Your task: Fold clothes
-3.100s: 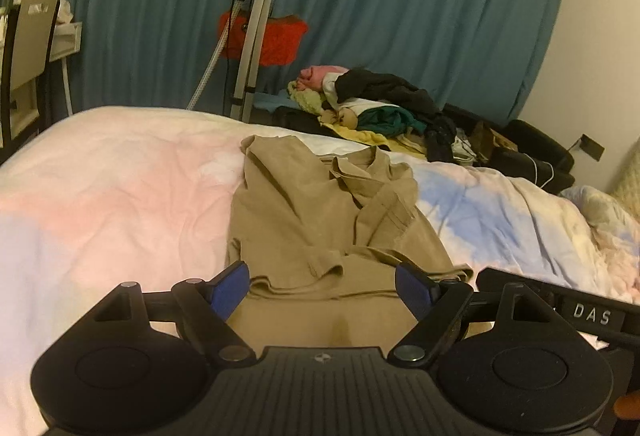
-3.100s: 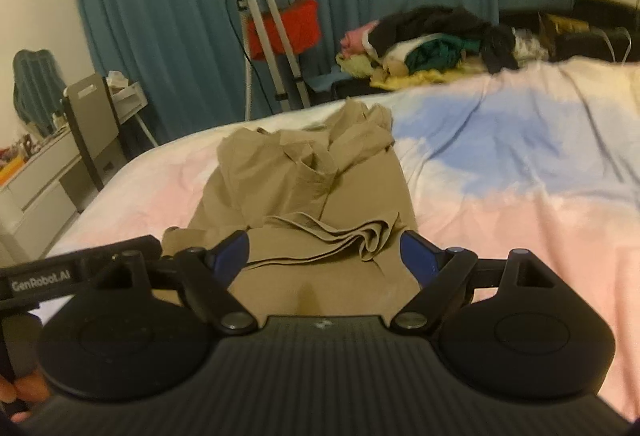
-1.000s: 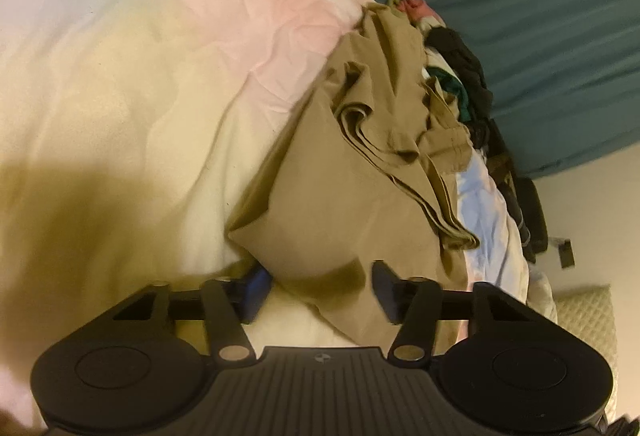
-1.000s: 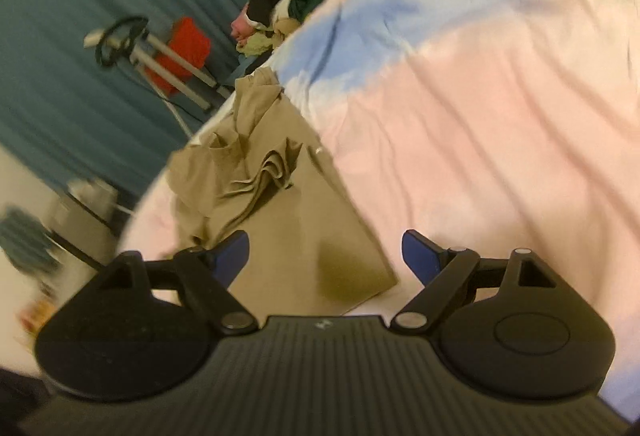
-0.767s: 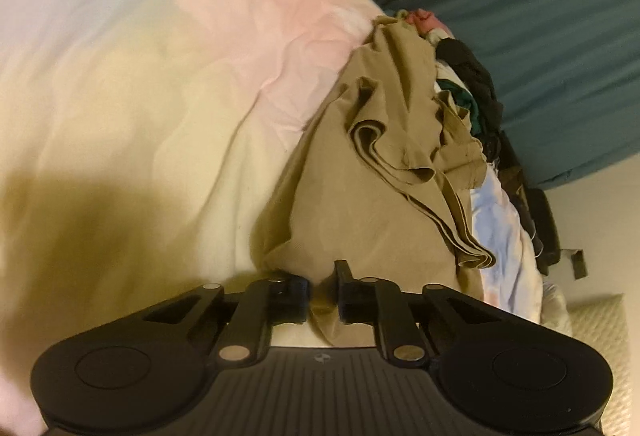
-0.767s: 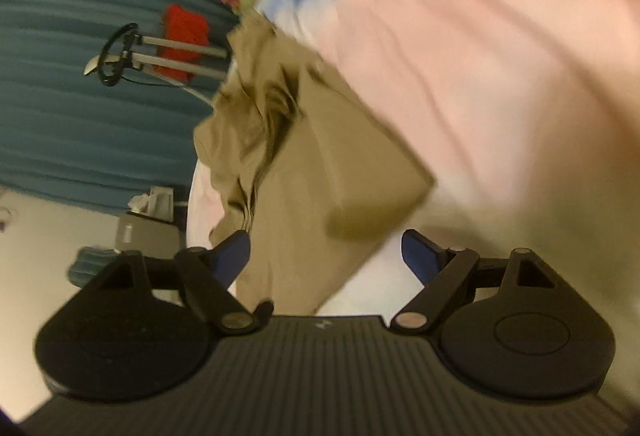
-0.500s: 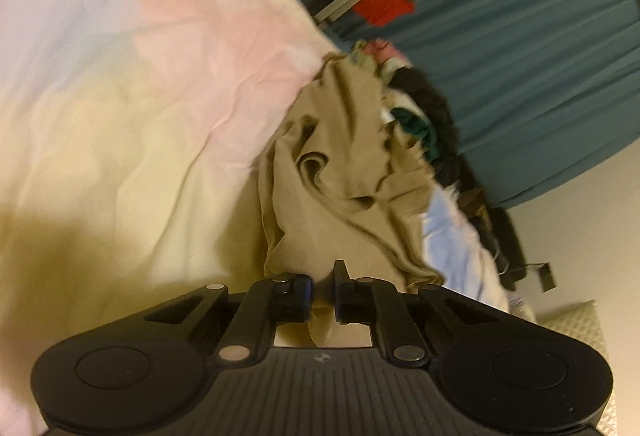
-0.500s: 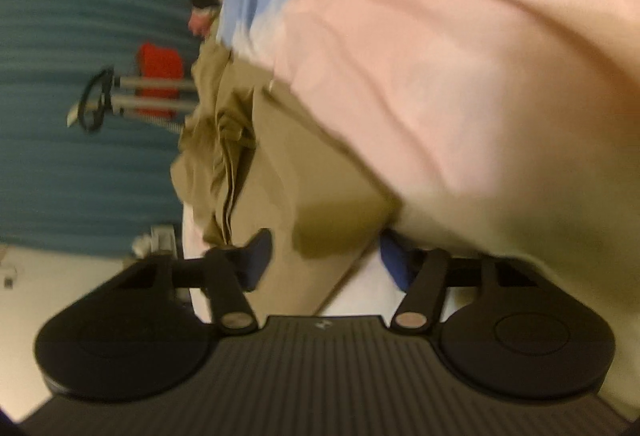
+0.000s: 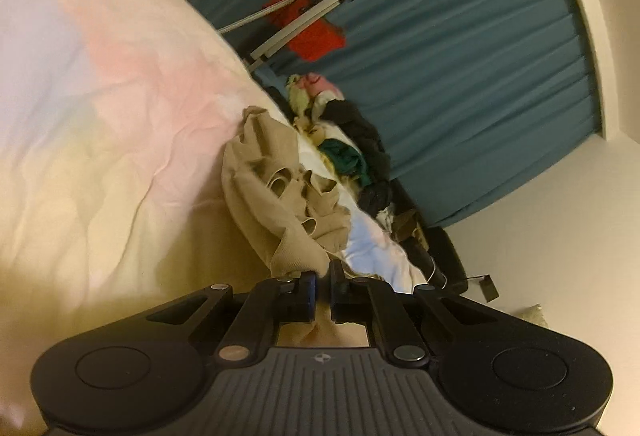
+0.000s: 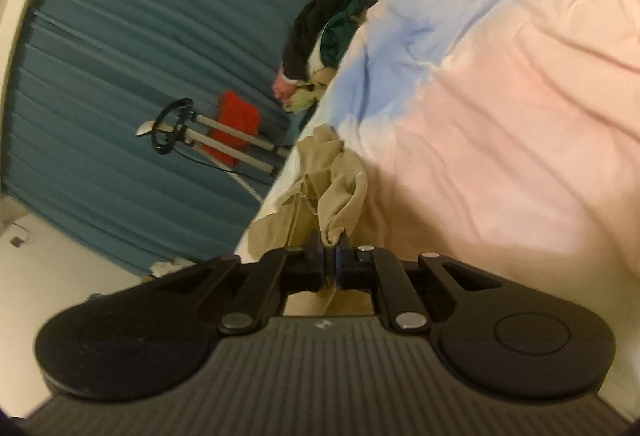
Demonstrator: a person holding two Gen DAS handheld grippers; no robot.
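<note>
Both my grippers are pinching the tan shirt (image 9: 280, 204) lying on the pastel duvet (image 9: 100, 116), left gripper (image 9: 323, 286) and right gripper (image 10: 329, 260) each clamped on a near corner, so I'm carrying that hem over evenly.

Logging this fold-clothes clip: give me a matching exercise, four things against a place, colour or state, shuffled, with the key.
Things:
1. khaki garment
2. curtain
3. pile of clothes
4. duvet

Descriptions:
A. teal, pleated
B. pastel pink, yellow and blue
C. clamped by left gripper and right gripper, jaws closed on it
D. heaped beyond the bed's far edge

Pairs: 1-C, 2-A, 3-D, 4-B
</note>
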